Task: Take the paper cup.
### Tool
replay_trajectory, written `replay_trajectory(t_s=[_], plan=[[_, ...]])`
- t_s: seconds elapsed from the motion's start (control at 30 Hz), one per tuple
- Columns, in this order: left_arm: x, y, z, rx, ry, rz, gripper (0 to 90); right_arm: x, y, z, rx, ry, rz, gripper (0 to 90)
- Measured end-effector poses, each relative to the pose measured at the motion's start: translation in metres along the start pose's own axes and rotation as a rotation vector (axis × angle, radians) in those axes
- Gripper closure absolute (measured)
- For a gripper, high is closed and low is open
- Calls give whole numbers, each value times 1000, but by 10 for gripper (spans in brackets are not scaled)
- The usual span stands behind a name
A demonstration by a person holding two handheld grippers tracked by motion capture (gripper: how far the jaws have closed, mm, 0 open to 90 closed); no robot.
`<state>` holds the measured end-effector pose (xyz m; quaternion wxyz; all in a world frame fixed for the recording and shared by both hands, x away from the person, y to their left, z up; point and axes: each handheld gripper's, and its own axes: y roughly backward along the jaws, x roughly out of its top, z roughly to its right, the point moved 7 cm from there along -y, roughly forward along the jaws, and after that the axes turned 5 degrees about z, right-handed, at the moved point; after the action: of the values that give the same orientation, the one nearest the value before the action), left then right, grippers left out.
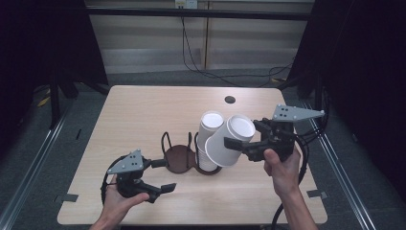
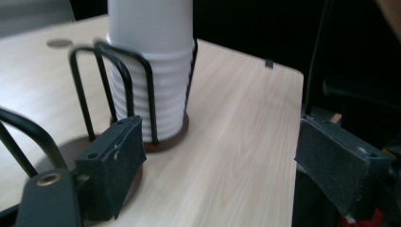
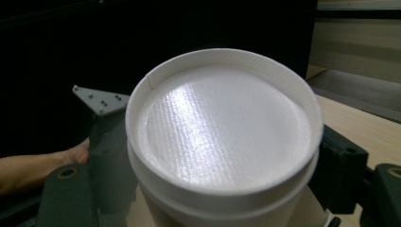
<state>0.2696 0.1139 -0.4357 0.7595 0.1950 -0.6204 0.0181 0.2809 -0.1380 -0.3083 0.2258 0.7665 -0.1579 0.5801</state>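
Observation:
A two-place wire cup holder with brown bases stands at the table's middle. Its right place holds a stack of white paper cups, seen up close as a ribbed stack of cups behind black wire loops. My right gripper is shut on a single white cup, tilted just right of the stack with its base up. That cup's base faces the right gripper view, a jaw on each side. My left gripper is open and holds nothing, near the holder's empty left place; its pads stand wide apart.
A small dark hole sits near the table's far edge. Black cables lie on the floor beyond the table. Bare tabletop stretches at the left and back. The other hand and grey plate appear behind the cup.

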Motion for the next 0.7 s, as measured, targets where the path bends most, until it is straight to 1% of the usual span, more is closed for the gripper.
replay_trajectory(t_s=[0.07,0.13,0.2,0.27,0.33,0.4,0.43,0.5,0.6,0.63,0.7], plan=[[7,1,0,-1,-10,18,161,-5,-2,-1,2,0,-10,236],[13,1,2,-14,-27,22,161,-10,-5,-2,12,-4,-21,236],[16,1,5,-31,-29,31,161,-14,-7,-4,19,-2,-28,236],[19,-1,7,-41,-40,37,160,-17,-8,-8,35,-8,-16,236],[22,-6,11,-66,-45,57,159,-21,-10,-10,41,-9,-19,237],[24,-9,12,-80,-38,63,158,-27,-14,-12,50,-14,-29,236],[25,-12,13,-78,-39,63,158,-29,-15,-12,51,-14,-34,237],[26,-16,15,-93,-41,70,158,-35,-20,-12,56,-21,-47,237],[28,-23,18,-104,-38,71,158,-44,-27,-12,61,-25,-74,237],[29,-26,19,-106,-38,72,158,-46,-28,-12,62,-25,-78,237],[32,-29,22,-106,-37,78,158,-50,-30,-13,69,-31,-69,237]])
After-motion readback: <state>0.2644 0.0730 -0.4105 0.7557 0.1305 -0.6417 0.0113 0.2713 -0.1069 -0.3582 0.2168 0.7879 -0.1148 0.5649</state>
